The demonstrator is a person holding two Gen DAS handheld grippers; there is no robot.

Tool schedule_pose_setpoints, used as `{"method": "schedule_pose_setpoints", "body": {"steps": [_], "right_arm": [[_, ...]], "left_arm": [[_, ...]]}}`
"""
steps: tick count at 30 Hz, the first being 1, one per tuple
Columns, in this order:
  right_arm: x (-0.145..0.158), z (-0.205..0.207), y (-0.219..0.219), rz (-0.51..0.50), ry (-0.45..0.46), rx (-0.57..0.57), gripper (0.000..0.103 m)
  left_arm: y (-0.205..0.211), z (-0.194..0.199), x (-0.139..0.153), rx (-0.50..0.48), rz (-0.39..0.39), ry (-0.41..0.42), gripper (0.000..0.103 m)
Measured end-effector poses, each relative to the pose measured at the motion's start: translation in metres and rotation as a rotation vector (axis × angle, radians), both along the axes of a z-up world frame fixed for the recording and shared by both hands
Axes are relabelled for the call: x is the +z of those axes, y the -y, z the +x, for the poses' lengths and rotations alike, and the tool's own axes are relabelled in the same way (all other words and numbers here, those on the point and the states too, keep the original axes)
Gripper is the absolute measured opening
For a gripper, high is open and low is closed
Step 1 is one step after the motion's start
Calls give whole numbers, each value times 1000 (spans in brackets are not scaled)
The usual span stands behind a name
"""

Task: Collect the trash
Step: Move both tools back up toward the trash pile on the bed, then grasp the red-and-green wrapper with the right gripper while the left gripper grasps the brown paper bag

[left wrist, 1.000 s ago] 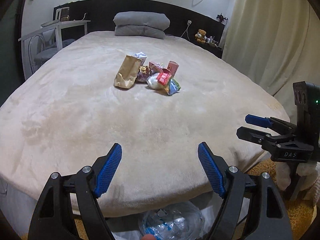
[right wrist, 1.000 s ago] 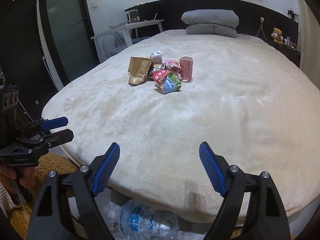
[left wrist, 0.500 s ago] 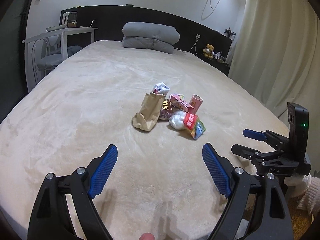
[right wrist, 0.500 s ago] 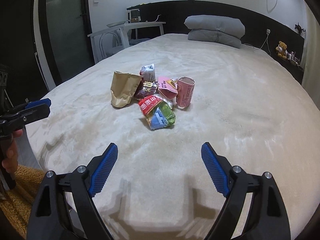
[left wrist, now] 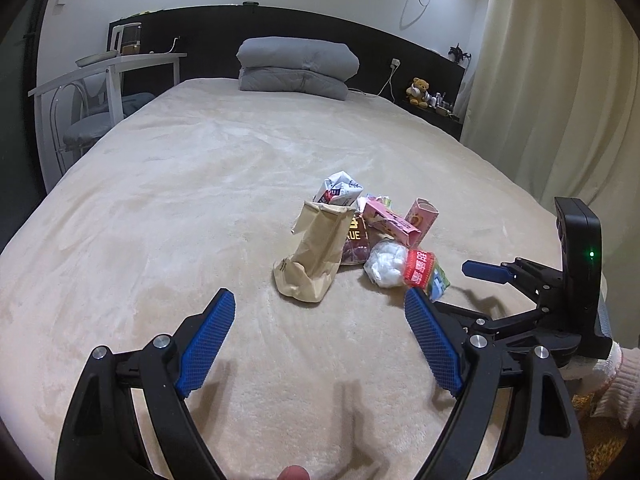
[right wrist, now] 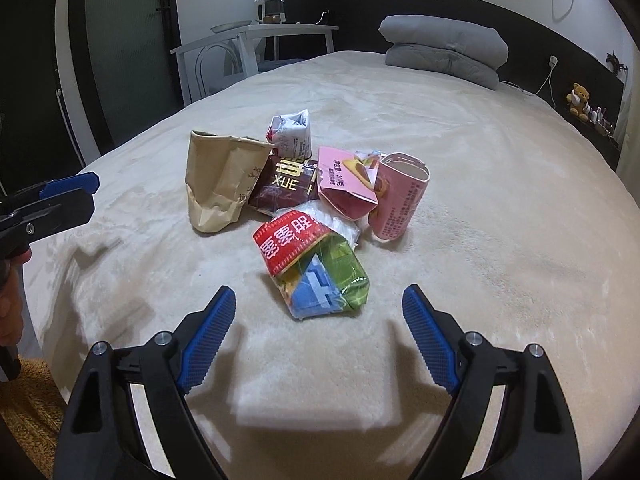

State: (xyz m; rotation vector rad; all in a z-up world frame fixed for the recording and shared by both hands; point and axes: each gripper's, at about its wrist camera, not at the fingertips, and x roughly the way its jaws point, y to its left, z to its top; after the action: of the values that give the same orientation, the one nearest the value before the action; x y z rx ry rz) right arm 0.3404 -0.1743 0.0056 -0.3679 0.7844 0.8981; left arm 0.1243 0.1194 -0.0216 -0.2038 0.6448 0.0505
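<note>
A small heap of trash lies on the beige bed (left wrist: 180, 208). A brown paper bag (left wrist: 316, 254) (right wrist: 220, 184) stands at its left with its mouth up. Beside it lie a dark brown wrapper (right wrist: 286, 188), a white crumpled pack (right wrist: 290, 132), a pink carton (right wrist: 346, 184), a pink tube (right wrist: 400, 196), a white plastic wad (left wrist: 386, 264) and a red, green and blue packet (right wrist: 316, 268). My left gripper (left wrist: 320, 320) is open just short of the paper bag. My right gripper (right wrist: 318, 316) is open with the colourful packet just beyond its fingertips. Neither holds anything.
A grey folded duvet (left wrist: 296, 64) lies at the black headboard. A white desk and chair (left wrist: 100, 92) stand left of the bed, a curtain (left wrist: 560, 80) on the right. A teddy bear (left wrist: 418, 90) sits on the bedside shelf. A hand (right wrist: 10, 292) grips the left tool.
Both grippers have moved in from the foot of the bed over the blanket toward the trash heap, which now looms much larger. The bottle below the bed edge is out of sight.
</note>
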Motion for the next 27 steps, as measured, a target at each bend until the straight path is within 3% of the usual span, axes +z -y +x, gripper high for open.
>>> {"method": "schedule_pose_setpoints", "body": {"steps": [3, 8, 9, 16, 27], "right_arm": [[-6, 7, -10, -11, 1, 9, 84], [-14, 16, -23, -38, -9, 22, 67], [-16, 17, -24, -44, -15, 25, 60], [-12, 15, -19, -31, -34, 30, 58], [20, -2, 5, 52, -59, 10, 58]], "left_arm": [[-7, 10, -7, 7, -9, -15, 85], [-14, 23, -18, 6, -15, -42, 85], [-15, 25, -20, 4, -12, -46, 85], [-20, 31, -27, 11, -7, -59, 85], [-6, 44, -29, -7, 26, -50, 85]]}}
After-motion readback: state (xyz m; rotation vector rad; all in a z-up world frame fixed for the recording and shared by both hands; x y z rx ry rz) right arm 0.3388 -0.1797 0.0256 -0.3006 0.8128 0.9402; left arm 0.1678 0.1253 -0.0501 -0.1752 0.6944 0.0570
